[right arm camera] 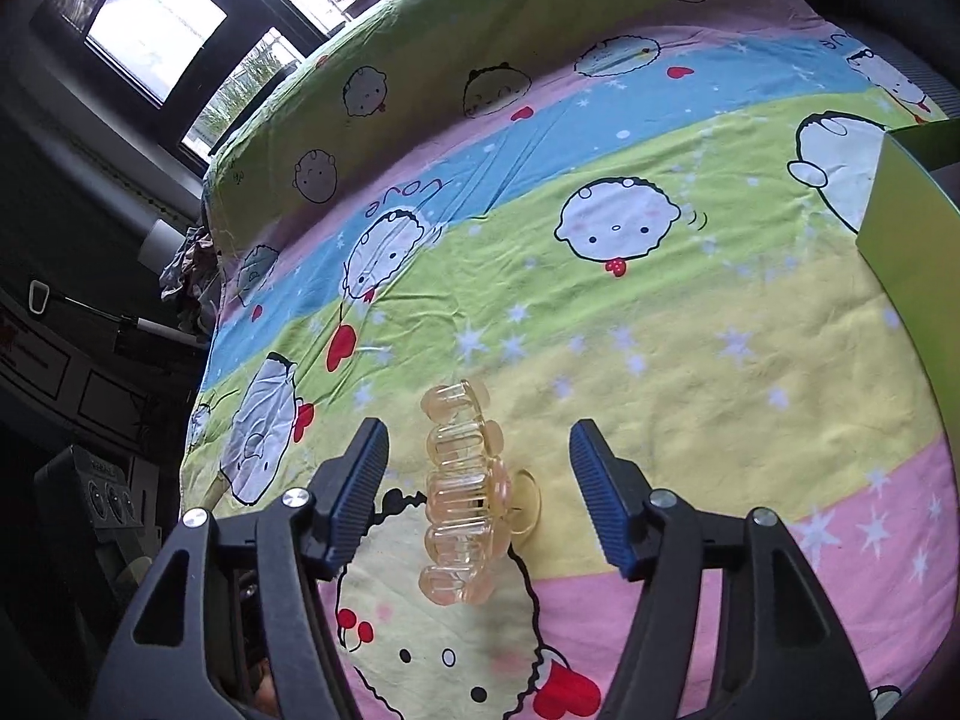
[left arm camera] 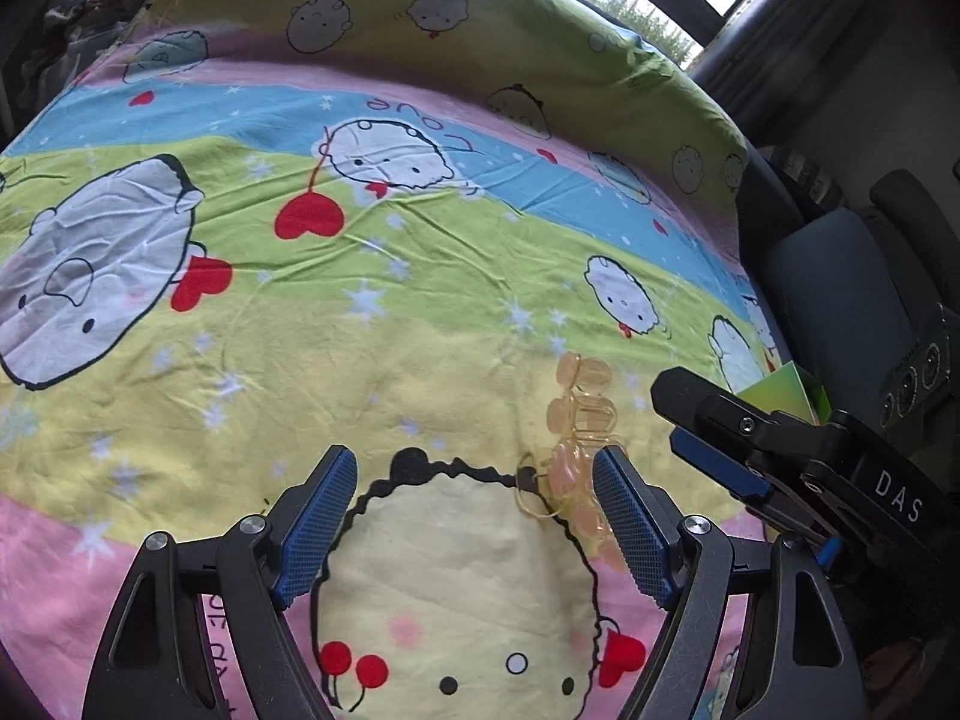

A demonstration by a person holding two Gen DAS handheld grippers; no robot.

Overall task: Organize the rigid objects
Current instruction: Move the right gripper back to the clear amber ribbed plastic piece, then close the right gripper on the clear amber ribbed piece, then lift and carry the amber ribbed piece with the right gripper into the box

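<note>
A translucent pale-orange hair claw clip [right arm camera: 465,495] lies on the cartoon-print bedsheet [right arm camera: 660,300]. My right gripper [right arm camera: 480,480] is open, its blue-padded fingers standing on either side of the clip without touching it. In the left wrist view the same clip [left arm camera: 579,450] lies just beside the right finger of my left gripper [left arm camera: 474,516], which is open and empty over the sheet. The right gripper's body [left arm camera: 780,456] shows at the right of that view.
A green box [right arm camera: 912,228] stands at the right edge of the bed; it also shows as a green corner in the left wrist view [left arm camera: 780,390]. Dark windows [right arm camera: 156,18] and furniture lie beyond the bed's far side.
</note>
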